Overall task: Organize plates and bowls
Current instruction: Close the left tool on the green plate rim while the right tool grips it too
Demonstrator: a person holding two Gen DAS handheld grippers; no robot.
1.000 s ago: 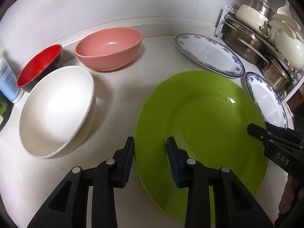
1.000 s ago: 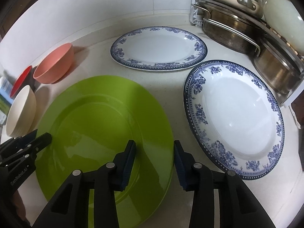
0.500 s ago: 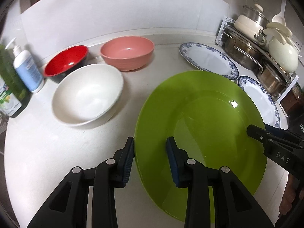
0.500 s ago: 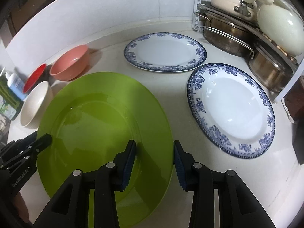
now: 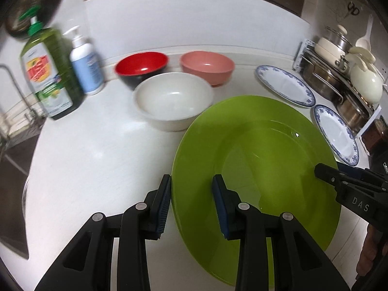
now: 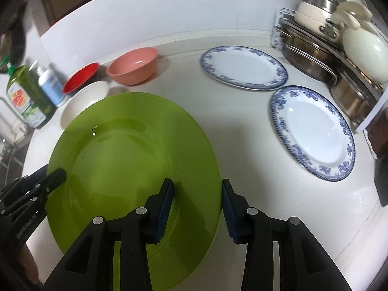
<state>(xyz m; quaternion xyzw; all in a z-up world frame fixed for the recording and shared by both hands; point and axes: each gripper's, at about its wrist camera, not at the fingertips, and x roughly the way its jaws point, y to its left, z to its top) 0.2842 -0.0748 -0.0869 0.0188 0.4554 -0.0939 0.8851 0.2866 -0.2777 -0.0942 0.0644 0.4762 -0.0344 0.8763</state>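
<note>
A large, round, glossy lime-green plate (image 5: 257, 169) is carried between the two tongs, one at each side of its rim, and it hangs above the white stone-look counter (image 5: 97, 160), its far edge overlapping the near side of a wide cream bowl (image 5: 173, 100) in the left wrist view. The left gripper (image 5: 191, 203) straddles the plate's left rim, one blue pad below and outside the edge, the other over the plate's face, clenched on that rim. The right gripper (image 6: 197, 202) does the same on the opposite rim, grasping it with one pad over the green surface and the other just off the edge. Behind the cream bowl stand a red bowl with a black outside (image 5: 141, 66) and a salmon-pink bowl (image 5: 207, 66), close to each other and near the white backsplash. Left of them, a white pump bottle with a pale blue label (image 5: 83, 65) and a green dish-soap bottle (image 5: 47, 70) stand side by side by the sink's edge. To the right lie two white plates with blue floral borders, the far one (image 6: 243, 66) and the near one (image 6: 312, 132), flat on the counter, close to each other, with bare counter between them and the green plate. Beyond them a rack of steel pots and cream lids (image 6: 339, 55) fills the right corner. The widest bare stretch of counter lies at the front left, below the bottles.
</note>
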